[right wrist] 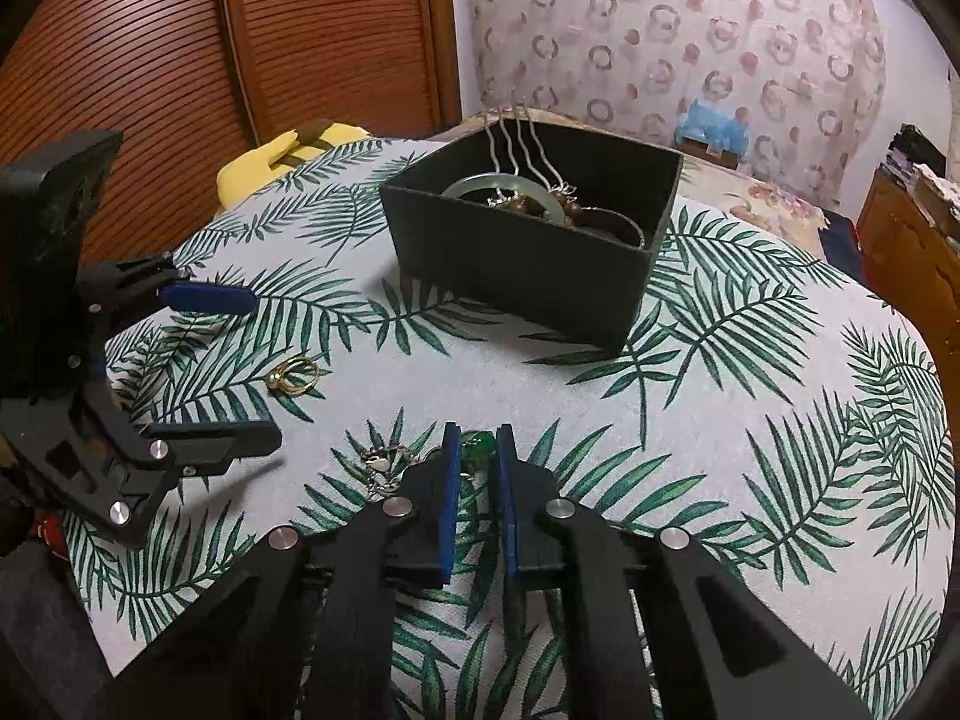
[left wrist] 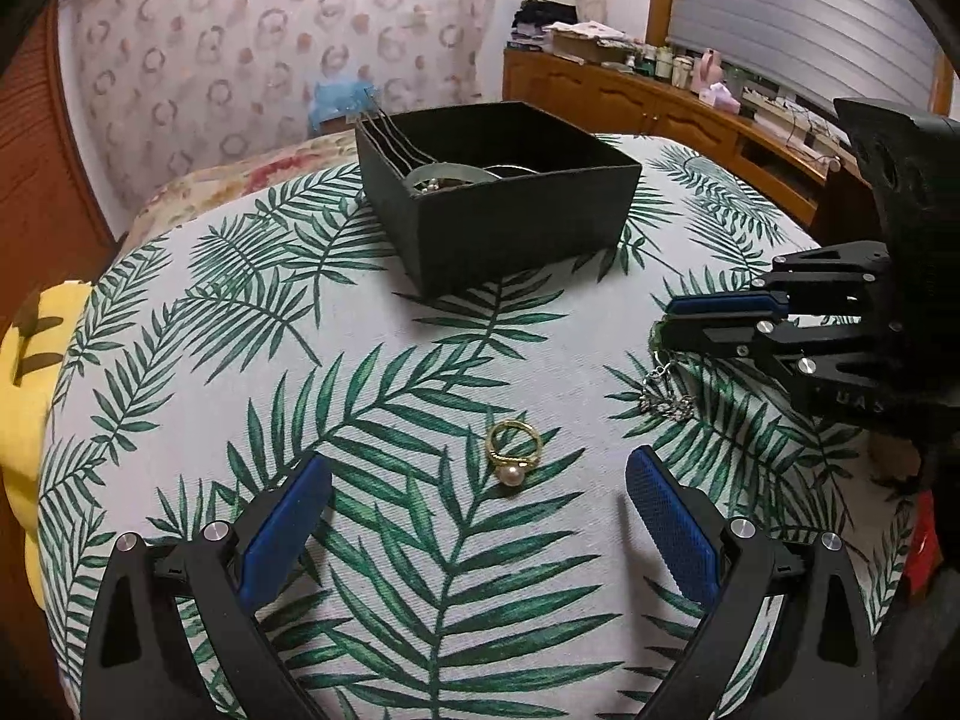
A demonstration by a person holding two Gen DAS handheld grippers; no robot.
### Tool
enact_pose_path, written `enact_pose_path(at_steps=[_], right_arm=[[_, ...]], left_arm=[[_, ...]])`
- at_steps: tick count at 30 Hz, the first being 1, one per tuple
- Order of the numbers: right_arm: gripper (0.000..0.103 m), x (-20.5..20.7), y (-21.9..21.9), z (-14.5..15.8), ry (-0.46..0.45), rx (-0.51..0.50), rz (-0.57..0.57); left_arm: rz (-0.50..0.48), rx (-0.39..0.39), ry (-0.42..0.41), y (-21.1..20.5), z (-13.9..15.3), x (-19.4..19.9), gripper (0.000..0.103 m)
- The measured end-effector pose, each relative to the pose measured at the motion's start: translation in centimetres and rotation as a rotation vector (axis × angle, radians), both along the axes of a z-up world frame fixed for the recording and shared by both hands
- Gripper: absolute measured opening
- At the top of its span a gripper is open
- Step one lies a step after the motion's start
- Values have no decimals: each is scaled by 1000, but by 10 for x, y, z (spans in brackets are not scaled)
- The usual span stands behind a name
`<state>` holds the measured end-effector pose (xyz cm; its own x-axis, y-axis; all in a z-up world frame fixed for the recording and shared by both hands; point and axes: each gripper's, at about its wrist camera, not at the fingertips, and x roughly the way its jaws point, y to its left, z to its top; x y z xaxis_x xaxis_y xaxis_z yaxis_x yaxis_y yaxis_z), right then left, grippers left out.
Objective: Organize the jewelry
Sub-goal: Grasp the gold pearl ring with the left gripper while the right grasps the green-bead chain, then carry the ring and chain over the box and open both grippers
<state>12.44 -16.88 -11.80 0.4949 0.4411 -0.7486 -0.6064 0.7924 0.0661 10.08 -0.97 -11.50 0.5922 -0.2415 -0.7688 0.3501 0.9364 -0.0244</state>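
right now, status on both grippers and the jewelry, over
Left gripper open, fingers either side of the gold pearl ring. Right gripper shut on green bead chain. Black box beyond, path clear.

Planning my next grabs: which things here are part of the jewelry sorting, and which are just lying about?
Job: gold pearl ring; green bead chain in right gripper; black box holding jade bangle; open left gripper.
Lying about: yellow cushion; blue bag.

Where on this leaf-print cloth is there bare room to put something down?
Free: the cloth right of the black box, and the strip between box and gold pearl ring. Crowded: around the ring, the silver chain and both hand-held grippers, left, right.
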Motion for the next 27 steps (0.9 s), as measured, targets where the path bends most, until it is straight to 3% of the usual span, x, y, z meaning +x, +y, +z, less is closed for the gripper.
enact_pose_path(at_steps=[2,6,12,18,24,27], right_arm=[[7,-1,-3,3,-11,9,-5],[7,-4,-9,9,-27,33,-12],[7,-8,-11,20,-55,49,-16],[7,-12,-12,28,-68,61,-10],[7,-15,-11,32,-78,66,-2],[7,-18,-11,38,-89,72,0]], left_arm=[[-2,-7,-6,-1,1,-1,94],[-10,-23,-1,-3,2,-2,66],[-24,-36,-4,-7,2,-6,45],[-37,-11,-13,-12,1,-8,37],[-40,-7,-17,-12,1,-6,18],[-46,-27,-32,-10,4,-9,18]])
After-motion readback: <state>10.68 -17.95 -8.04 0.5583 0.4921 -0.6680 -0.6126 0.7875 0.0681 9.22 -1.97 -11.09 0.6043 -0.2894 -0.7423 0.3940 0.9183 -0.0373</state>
